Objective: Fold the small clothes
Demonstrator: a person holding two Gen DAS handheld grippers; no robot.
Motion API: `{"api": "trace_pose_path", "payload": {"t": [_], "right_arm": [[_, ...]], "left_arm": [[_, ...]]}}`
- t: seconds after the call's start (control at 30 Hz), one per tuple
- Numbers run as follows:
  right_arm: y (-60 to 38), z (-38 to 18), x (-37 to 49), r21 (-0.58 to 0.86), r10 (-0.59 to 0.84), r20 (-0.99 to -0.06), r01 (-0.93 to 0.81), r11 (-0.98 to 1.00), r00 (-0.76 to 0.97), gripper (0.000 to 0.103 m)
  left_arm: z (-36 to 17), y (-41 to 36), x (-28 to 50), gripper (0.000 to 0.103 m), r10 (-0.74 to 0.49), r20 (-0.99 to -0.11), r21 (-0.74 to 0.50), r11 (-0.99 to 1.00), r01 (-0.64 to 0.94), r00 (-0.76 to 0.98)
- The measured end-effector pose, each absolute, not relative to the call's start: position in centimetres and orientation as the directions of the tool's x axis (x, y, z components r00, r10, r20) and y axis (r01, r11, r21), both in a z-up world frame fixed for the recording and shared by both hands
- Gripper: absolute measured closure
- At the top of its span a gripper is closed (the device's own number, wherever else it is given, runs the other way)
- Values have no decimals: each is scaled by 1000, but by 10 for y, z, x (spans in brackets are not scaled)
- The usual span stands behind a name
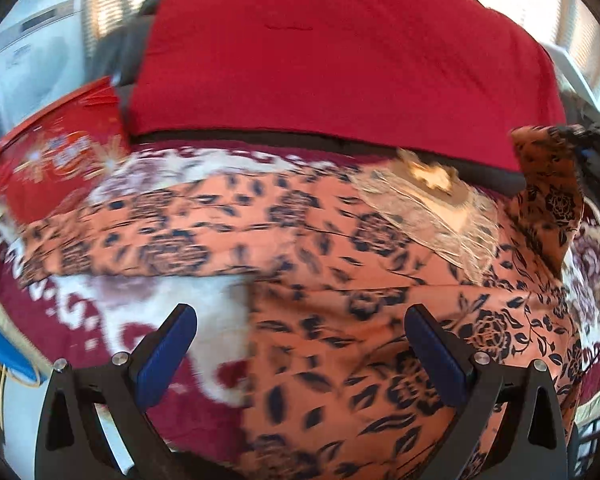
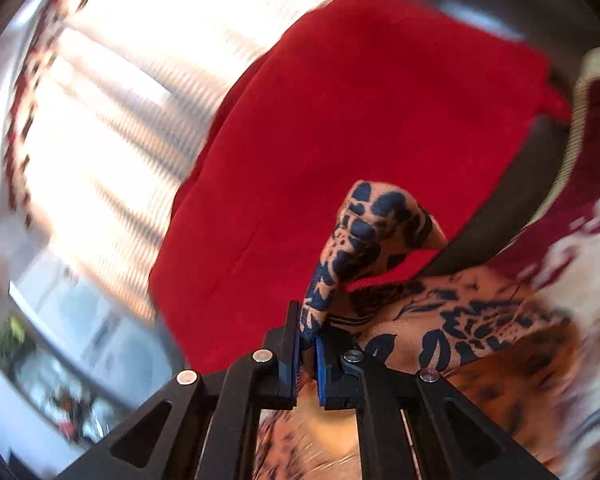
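An orange garment with dark blue flowers lies spread over a maroon and white patterned blanket. A pale embroidered yoke shows near its upper right. My left gripper hovers above the cloth, open, with nothing between its blue pads. At the right edge of the left wrist view my right gripper lifts a corner of the garment. In the right wrist view my right gripper is shut on a bunched fold of the orange garment, which sticks up past the fingertips.
A big red cushion lies just behind the garment. A red patterned box sits at the left. A white appliance and bright window blinds stand behind. Something blue shows at the left edge.
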State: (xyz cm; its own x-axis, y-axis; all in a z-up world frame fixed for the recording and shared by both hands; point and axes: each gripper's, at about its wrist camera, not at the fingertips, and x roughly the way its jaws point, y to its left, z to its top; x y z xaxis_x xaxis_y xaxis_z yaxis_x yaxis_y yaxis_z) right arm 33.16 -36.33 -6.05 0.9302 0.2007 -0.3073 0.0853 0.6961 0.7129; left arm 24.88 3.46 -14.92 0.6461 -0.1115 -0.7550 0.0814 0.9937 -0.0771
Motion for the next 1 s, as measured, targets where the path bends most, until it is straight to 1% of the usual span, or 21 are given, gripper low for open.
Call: {"api": "trace_pose_path", "payload": {"t": [0.07, 0.13, 0.17, 0.2, 0.27, 0.3, 0.33, 0.4, 0.5, 0.57, 0.63, 0.7, 0.77, 0.87, 0.93, 0.97, 1.0], "right_arm": [[-320, -69, 356, 687, 242, -350, 72, 723, 905, 97], [-273, -86, 378, 688, 301, -388, 57, 724, 871, 93], [-249, -99, 389, 691, 332, -417, 58, 720, 846, 93], [-225, -110, 397, 691, 370, -447, 52, 721, 814, 90], [-189, -125, 406, 685, 438, -494, 26, 728, 751, 65], [-170, -134, 408, 678, 476, -525, 9, 735, 706, 25], [-158, -141, 406, 681, 503, -531, -10, 732, 682, 9], [-134, -164, 388, 681, 547, -519, -68, 729, 656, 9], [-138, -170, 361, 696, 629, -486, -167, 698, 607, 9], [-164, -163, 328, 680, 593, -475, -158, 716, 650, 9], [-196, -162, 306, 678, 530, -467, -99, 729, 707, 11], [-239, -161, 284, 676, 454, -473, -20, 736, 755, 11], [-277, -162, 269, 680, 391, -469, 42, 732, 792, 12], [-320, -170, 246, 740, 379, -411, 61, 669, 829, 15], [-332, -189, 236, 776, 378, -371, 60, 628, 848, 16], [-338, -198, 233, 789, 381, -370, 70, 610, 847, 21], [-343, -200, 235, 794, 379, -394, 102, 599, 838, 27]], "left_arm": [[-146, 55, 240, 0, -92, -753, -82, 996, 46, 652], [-143, 69, 232, 0, -84, -753, -85, 996, 30, 652], [-141, 77, 230, 0, -73, -752, -81, 997, 18, 656], [-140, 82, 227, 0, -62, -750, -77, 997, 7, 659], [-139, 90, 226, 0, -58, -747, -83, 997, -5, 663], [-139, 92, 227, 0, -59, -748, -86, 996, -7, 661], [-140, 93, 229, 0, -58, -751, -89, 996, -13, 657], [-142, 92, 231, 0, -62, -753, -95, 995, -16, 655], [-148, 83, 238, 0, -79, -769, -98, 995, 5, 635], [-152, 79, 246, 0, -103, -786, -110, 994, 25, 610], [-157, 82, 253, 0, -84, -806, -105, 994, -1, 586], [-159, 94, 258, 0, -66, -805, -110, 993, -39, 590], [-162, 118, 262, 0, -35, -815, -121, 987, -110, 579], [-168, 166, 270, 0, -21, -831, -185, 953, -241, 555], [-174, 207, 273, 0, 3, -847, -232, 898, -374, 531], [-178, 225, 273, 0, 0, -849, -267, 863, -430, 528], [-182, 242, 274, 0, -6, -850, -302, 825, -478, 527]]}}
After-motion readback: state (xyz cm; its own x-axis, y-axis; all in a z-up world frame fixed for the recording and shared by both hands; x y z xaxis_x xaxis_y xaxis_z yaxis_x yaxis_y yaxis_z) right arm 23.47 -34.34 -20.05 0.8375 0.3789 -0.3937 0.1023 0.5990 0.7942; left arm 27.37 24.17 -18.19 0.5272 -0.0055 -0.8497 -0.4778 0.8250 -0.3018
